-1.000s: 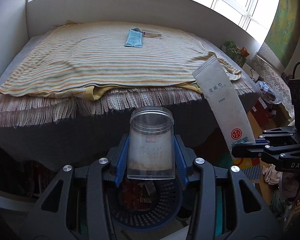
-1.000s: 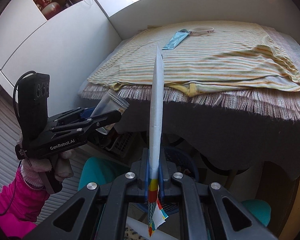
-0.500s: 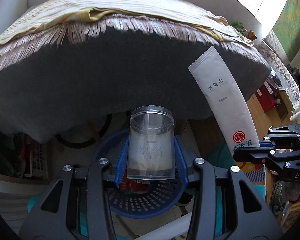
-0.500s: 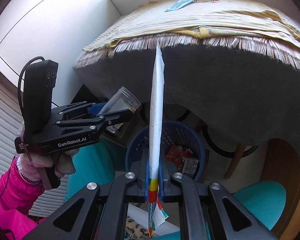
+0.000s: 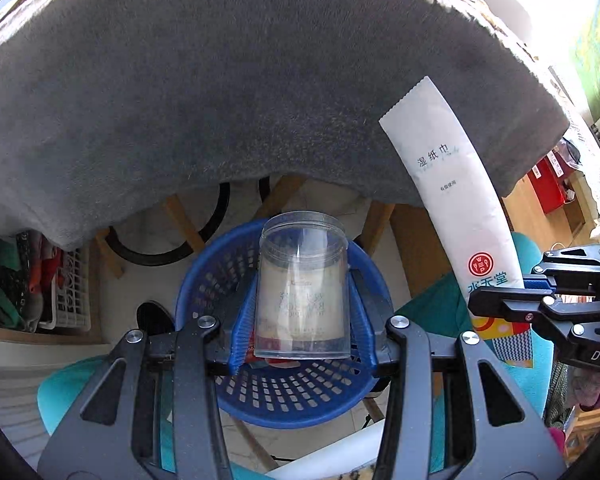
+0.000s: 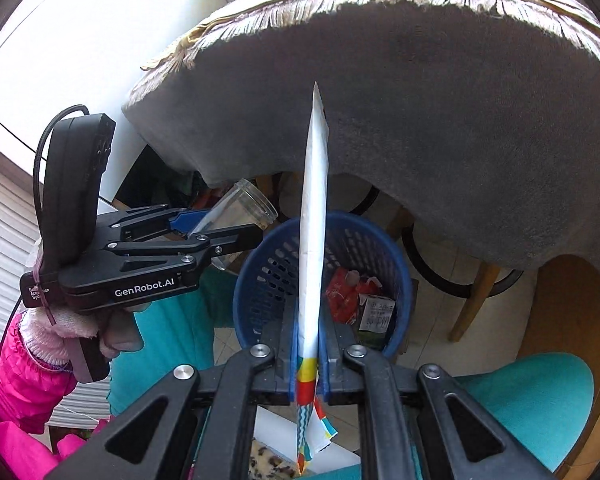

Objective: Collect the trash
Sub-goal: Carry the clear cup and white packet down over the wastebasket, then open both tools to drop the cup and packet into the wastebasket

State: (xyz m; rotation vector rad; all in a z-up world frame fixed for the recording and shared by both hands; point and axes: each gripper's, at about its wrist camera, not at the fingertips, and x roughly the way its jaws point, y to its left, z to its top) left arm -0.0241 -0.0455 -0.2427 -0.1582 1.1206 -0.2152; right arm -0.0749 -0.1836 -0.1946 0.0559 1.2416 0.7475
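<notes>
Grey tablecloth (image 5: 228, 92) overhead, blue basket (image 5: 300, 396) below the fingers, left gripper (image 5: 302, 300) clamps a clear jar (image 5: 302, 280), right gripper (image 6: 309, 320) pinches a wet-wipe packet (image 6: 314, 216), apparently unopened.

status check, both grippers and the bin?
Left gripper shut on clear jar. Right gripper shut on wet-wipe packet. Both above blue basket, trash inside. Nothing blocking the drop.

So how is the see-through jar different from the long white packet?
The plastic jar is round, clear and wide, so the left tool holds it with its fingers spread. The wet wipe packet is flat, white and printed, so the right tool pinches it nearly shut. The packet sticks out far longer than the jar. Both are held above the blue basket.
</notes>
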